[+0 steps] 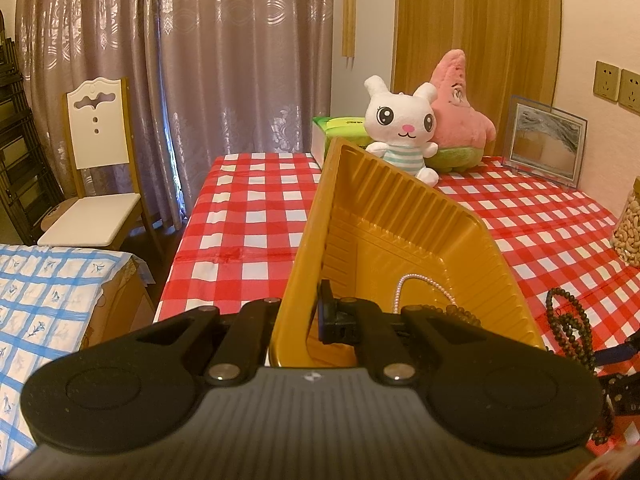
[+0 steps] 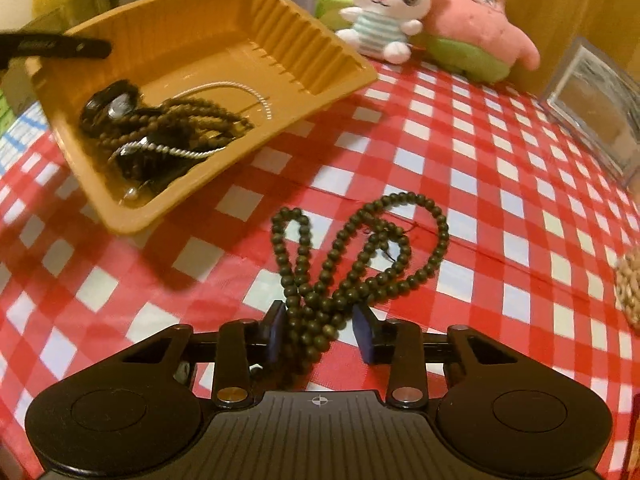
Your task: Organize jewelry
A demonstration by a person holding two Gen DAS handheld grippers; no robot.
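Observation:
My left gripper (image 1: 298, 320) is shut on the near wall of a gold plastic tray (image 1: 400, 216) and holds it tilted, its far end raised. In the right wrist view the tray (image 2: 320, 68) holds a heap of dark bead strings (image 2: 180, 120), a silver chain and a pearl strand. The pearl strand (image 1: 424, 286) shows inside the tray in the left wrist view. A dark bead necklace (image 2: 352, 252) lies looped on the checked cloth. My right gripper (image 2: 320, 330) is open with the near end of that necklace between its fingers. The necklace also shows in the left wrist view (image 1: 568, 324).
A red and white checked tablecloth (image 2: 500, 200) covers the table. A white bunny plush (image 1: 404, 128), a pink star plush (image 1: 460, 116) and a green tissue box (image 1: 336, 128) stand at the back. A picture frame (image 1: 548, 140) and a jar of nuts (image 1: 630, 224) stand at right. A chair (image 1: 96, 160) stands at left.

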